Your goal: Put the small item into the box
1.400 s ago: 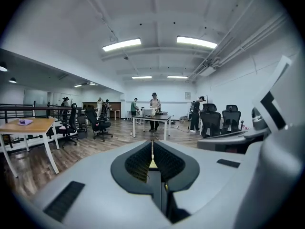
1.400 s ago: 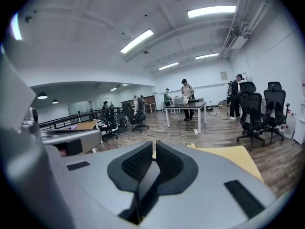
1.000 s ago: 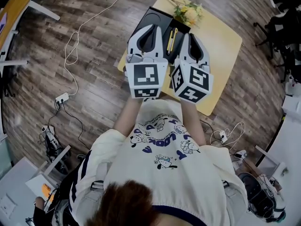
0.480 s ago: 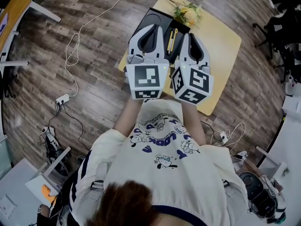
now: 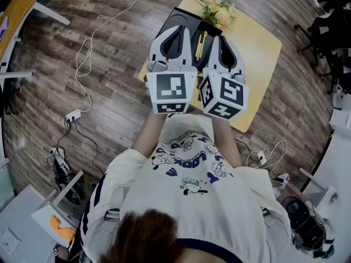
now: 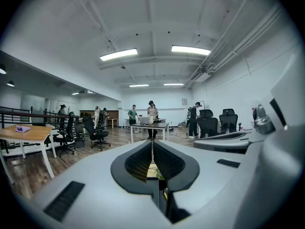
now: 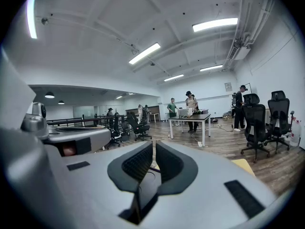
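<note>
- Bench (image 5: 263, 53) of pale wood stands on the plank floor in front of the person. It carries a black box (image 5: 189, 21) and a bunch of yellow flowers (image 5: 219, 14) at its far edge.
- The left hand-held gripper (image 5: 181, 34) and the right hand-held gripper (image 5: 222, 40) are held side by side, raised over the box and level enough that their own views look out across the room.
- Left jaws are pressed together with nothing between them; right jaws are drawn in to a thin slit, also empty.
- A slim yellow thing (image 5: 201, 44) shows in the gap between the two, over the box. I would guess it is the small item, but I cannot tell whether it lies inside the box or on top of it.
- To my eye this fits two stages: the item waiting to be picked up, or already dropped in with the grippers lifted clear.
- Any grasp from here would call for a gripper to tip down towards the bench and spread its jaws around that narrow shape.
</note>
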Available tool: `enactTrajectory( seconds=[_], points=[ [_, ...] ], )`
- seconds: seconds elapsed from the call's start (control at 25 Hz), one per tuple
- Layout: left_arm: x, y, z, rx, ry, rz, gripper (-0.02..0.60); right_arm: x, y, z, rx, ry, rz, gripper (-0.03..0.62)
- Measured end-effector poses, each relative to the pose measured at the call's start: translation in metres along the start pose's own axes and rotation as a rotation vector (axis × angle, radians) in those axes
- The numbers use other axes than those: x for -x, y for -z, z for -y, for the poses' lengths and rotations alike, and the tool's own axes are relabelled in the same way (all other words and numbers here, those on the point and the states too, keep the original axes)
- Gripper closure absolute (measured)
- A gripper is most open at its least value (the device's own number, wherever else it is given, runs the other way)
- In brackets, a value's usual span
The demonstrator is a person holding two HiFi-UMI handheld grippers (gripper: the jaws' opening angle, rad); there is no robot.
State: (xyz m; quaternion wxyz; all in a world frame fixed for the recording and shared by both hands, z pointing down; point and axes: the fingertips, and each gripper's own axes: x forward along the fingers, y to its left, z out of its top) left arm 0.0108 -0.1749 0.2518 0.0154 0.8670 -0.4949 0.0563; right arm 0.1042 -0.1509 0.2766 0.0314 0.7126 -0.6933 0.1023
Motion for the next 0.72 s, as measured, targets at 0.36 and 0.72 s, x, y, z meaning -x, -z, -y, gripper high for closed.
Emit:
enactTrajectory(
  seconds=[0.36,0.72],
  points=[
    [-0.0044,0.0034,-0.0003,-0.002,0.005,-0.01,0.558,-0.0032,0.0013,0.001,-0.009,-0.004,-0.005,0.553],
    [-0.0083,0.0045,0.0005,0.0,0.003,-0.011,0.558,-0.0072,0.0016,0.0029,-0.013,-0.006,-0.003,0.553]
  ],
)
